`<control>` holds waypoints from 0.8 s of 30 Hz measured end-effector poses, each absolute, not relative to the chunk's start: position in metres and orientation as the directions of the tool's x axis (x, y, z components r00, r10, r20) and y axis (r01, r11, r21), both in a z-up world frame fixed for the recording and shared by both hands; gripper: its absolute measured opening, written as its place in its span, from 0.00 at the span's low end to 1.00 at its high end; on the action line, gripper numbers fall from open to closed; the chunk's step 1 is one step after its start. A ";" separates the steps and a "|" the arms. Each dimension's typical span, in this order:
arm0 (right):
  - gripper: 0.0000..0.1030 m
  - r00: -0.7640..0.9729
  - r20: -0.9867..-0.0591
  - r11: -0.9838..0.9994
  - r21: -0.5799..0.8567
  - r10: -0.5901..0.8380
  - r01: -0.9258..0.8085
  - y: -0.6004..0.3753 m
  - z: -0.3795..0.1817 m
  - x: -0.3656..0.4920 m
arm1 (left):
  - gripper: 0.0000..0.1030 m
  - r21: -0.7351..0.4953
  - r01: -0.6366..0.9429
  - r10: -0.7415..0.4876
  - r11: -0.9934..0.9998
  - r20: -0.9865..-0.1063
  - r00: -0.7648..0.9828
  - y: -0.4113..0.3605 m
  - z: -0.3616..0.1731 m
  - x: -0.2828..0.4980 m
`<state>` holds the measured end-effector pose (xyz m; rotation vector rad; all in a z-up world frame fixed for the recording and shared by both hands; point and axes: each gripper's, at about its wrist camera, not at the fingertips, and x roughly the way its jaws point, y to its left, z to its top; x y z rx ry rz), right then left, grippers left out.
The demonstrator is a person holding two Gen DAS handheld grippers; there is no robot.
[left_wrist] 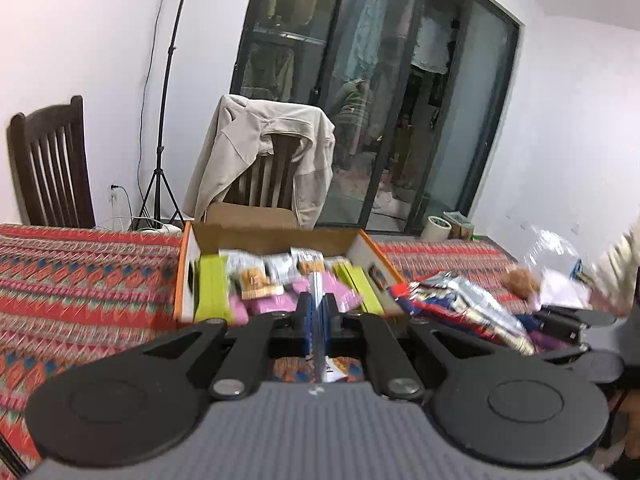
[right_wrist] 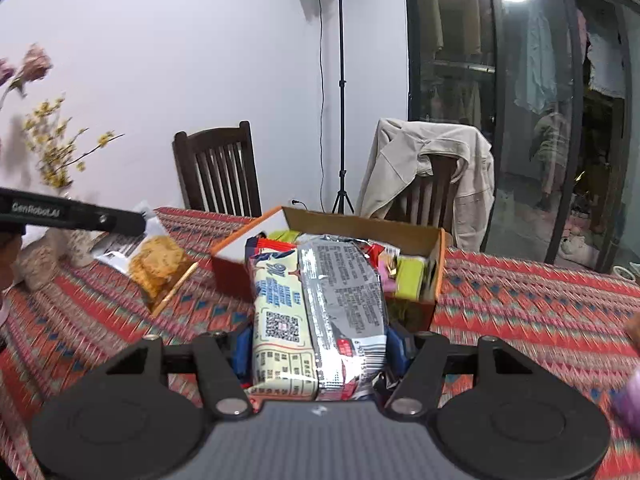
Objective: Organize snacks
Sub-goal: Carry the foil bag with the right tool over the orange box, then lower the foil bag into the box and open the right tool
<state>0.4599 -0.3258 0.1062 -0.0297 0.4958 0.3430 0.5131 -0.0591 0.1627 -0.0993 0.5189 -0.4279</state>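
An open cardboard box (left_wrist: 276, 236) with orange edges sits on the patterned tablecloth, holding green, pink and white snack packs (left_wrist: 260, 284). My left gripper (left_wrist: 318, 312) is shut on the thin edge of a clear snack packet (left_wrist: 318, 320), just in front of the box. In the right wrist view that packet (right_wrist: 160, 264) shows biscuits and hangs from the left gripper (right_wrist: 136, 222) left of the box (right_wrist: 360, 226). My right gripper (right_wrist: 320, 344) is shut on a large silver and cream snack pack (right_wrist: 316, 312), held at the box's near edge. It also shows in the left wrist view (left_wrist: 452, 304).
Two dark wooden chairs (right_wrist: 218, 168) stand behind the table, one draped with a beige jacket (left_wrist: 264, 156). A light stand (right_wrist: 340, 80) is by the wall. A flower vase (right_wrist: 52, 216) stands at the left. Tape roll (left_wrist: 436, 228) and glass doors lie at the right.
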 end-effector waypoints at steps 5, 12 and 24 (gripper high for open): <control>0.60 0.800 -0.519 0.945 0.049 0.301 -0.324 -0.320 0.116 0.551 | 0.06 -0.248 0.338 -0.419 0.908 -0.516 0.747 -0.076 0.163 0.599; 0.60 0.747 -0.625 0.957 0.005 0.229 -0.289 -0.299 0.100 0.675 | 0.06 -0.246 0.243 -0.346 0.938 -0.665 0.662 -0.102 0.126 0.703; 0.62 0.579 -0.803 0.969 -0.007 0.142 -0.248 -0.286 0.025 0.778 | 0.15 -0.205 0.138 -0.247 0.969 -0.820 0.516 -0.119 0.054 0.770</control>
